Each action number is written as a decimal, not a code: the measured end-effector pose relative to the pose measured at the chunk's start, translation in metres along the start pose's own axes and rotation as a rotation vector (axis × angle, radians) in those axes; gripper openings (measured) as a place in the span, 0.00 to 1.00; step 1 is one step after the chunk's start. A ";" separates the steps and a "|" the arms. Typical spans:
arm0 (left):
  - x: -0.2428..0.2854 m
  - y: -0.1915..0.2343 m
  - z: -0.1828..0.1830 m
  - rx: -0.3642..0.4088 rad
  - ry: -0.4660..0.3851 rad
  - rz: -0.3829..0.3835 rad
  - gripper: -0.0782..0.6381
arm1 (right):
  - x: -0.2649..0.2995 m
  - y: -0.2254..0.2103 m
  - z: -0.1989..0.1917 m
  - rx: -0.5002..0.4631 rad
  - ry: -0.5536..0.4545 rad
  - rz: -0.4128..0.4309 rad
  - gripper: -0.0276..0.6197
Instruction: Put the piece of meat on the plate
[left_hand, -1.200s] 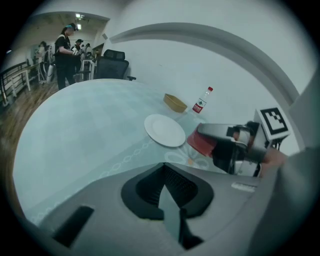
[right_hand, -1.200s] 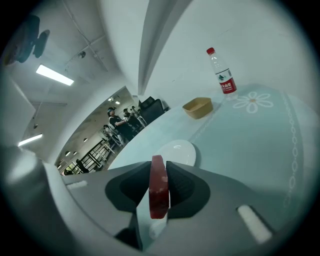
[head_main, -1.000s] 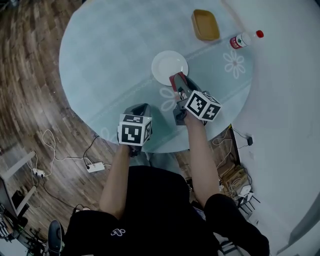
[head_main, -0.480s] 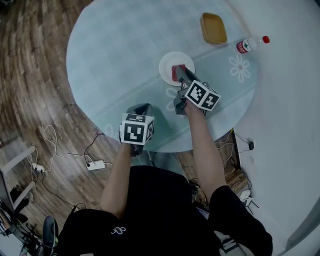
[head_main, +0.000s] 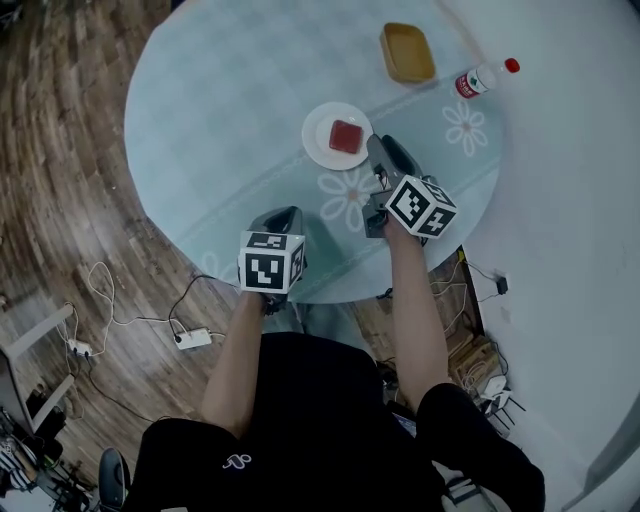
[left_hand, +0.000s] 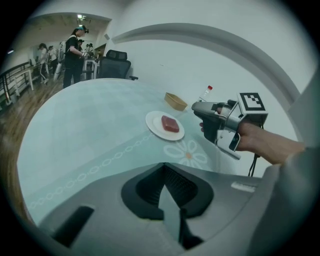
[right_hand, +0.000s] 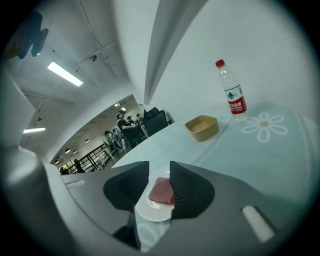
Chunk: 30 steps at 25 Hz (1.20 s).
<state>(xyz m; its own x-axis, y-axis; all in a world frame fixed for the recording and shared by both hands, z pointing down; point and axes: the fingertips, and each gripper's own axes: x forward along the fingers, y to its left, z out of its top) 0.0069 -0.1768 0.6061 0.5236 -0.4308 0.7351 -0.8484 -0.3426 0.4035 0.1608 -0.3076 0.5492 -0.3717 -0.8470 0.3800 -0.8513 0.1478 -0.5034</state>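
Observation:
The red piece of meat (head_main: 346, 135) lies flat on the small white plate (head_main: 316, 140) near the middle of the round table. My right gripper (head_main: 377, 146) hangs just right of and nearer than the plate, clear of it. Its jaws are opening and hold nothing. In the right gripper view the meat (right_hand: 161, 192) and plate (right_hand: 152, 214) show through the gap of that gripper (right_hand: 159, 165). My left gripper (head_main: 283, 215) hovers over the table's near edge, shut and empty. From the left gripper (left_hand: 162, 167) view, the meat (left_hand: 170, 123) sits on the plate (left_hand: 155, 125) ahead.
A tan rectangular dish (head_main: 407, 51) and a red-capped water bottle (head_main: 483, 78) stand at the table's far right. The table (head_main: 220, 100) has a pale green cloth with flower prints. Cables and a power strip (head_main: 190, 333) lie on the wooden floor. People stand far back (left_hand: 75, 45).
The right gripper brought the meat over the plate, let it go and drew back toward me and up. The meat now rests on the plate. The left gripper stayed put.

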 end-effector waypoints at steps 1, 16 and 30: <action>-0.001 -0.005 0.006 0.001 -0.020 -0.008 0.10 | -0.009 0.002 0.007 -0.003 -0.023 0.003 0.24; -0.097 -0.075 0.204 0.084 -0.686 0.090 0.10 | -0.106 0.069 0.093 -0.212 -0.183 0.055 0.05; -0.106 -0.124 0.192 0.149 -0.699 0.078 0.10 | -0.130 0.068 0.115 -0.376 -0.200 0.028 0.05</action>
<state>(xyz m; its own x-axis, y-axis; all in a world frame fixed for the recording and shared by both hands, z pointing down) 0.0715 -0.2493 0.3737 0.4320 -0.8752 0.2178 -0.8917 -0.3783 0.2485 0.1936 -0.2463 0.3768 -0.3494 -0.9168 0.1932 -0.9313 0.3172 -0.1790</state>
